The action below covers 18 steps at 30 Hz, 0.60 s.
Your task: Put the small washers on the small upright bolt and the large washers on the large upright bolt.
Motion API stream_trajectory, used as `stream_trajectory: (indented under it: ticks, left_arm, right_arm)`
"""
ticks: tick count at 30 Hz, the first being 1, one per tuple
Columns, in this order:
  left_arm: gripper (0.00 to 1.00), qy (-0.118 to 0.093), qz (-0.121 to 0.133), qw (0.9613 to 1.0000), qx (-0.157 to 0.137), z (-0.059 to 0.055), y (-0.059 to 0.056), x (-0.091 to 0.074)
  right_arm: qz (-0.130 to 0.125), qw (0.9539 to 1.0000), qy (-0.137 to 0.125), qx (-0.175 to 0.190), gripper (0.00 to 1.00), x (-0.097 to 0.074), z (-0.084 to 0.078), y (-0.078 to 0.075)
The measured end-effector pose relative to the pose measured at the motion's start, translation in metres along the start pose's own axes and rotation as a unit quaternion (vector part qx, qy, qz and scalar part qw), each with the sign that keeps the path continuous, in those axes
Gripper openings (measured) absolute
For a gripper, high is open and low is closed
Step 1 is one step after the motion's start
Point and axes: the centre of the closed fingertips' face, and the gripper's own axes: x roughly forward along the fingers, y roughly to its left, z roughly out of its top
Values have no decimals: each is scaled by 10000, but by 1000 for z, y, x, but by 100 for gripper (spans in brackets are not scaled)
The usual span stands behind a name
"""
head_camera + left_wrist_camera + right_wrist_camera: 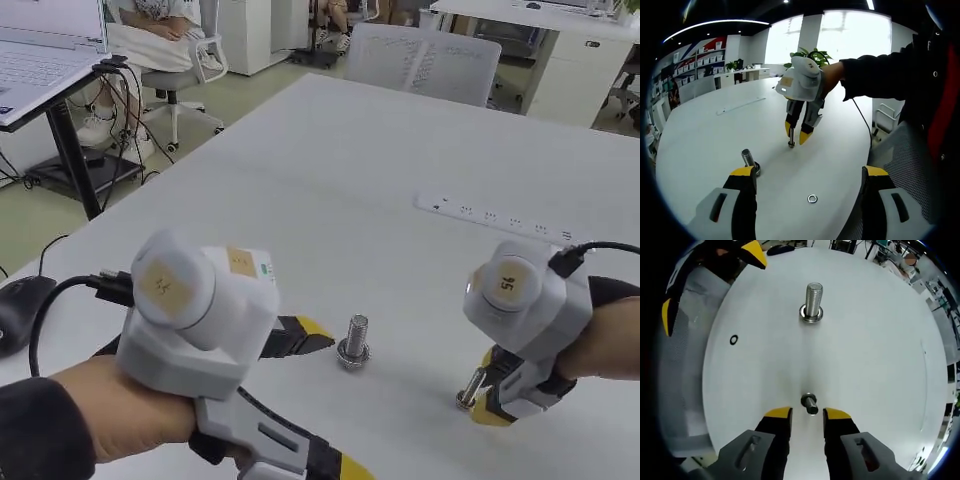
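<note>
The left claw (808,172) is open wide, with nothing in it. The right claw (808,414) is open only a little, and it holds nothing too. The small bolt (810,403) stands right in front of the right claw's yellow tips, just past the gap. The large bolt (811,302) stands farther off, with what look like washers round its foot. It is just beside one tip of the left claw.

One loose washer (812,199) lies flat on the counter (330,170). It looks like a small one, so I think it goes on the small bolt. It lies in front of the left claw, between its two jaws, so that claw seems best for the job.

To do it well, bring the claw down slowly, with one tip on each side of the ring. Then close gently on its rim. The ring is thin and flat, so it may slide away. Lift it, hold its hole right over the bolt's top, then let go. The right claw should back off first, or the two claws may bump.

The washer is near the counter's edge, and a mesh chair (897,152) stands beside that edge. A push that way could knock the washer off. The other way there is lots of bare counter. A power strip (495,217) lies well away at the back.
</note>
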Motion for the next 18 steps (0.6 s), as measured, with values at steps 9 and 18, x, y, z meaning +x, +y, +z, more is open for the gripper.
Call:
stream_trajectory:
  ticks: [9, 18]
  left_arm:
    - [87, -11, 7, 10000, 14, 1, 0, -1]
    - [87, -37, 27, 10000, 29, 2, 0, -2]
  right_arm:
    - [-14, 9999, 10, 134, 29, -4, -12, 3]
    - [-8, 9998, -23, 217, 30, -10, -17, 14]
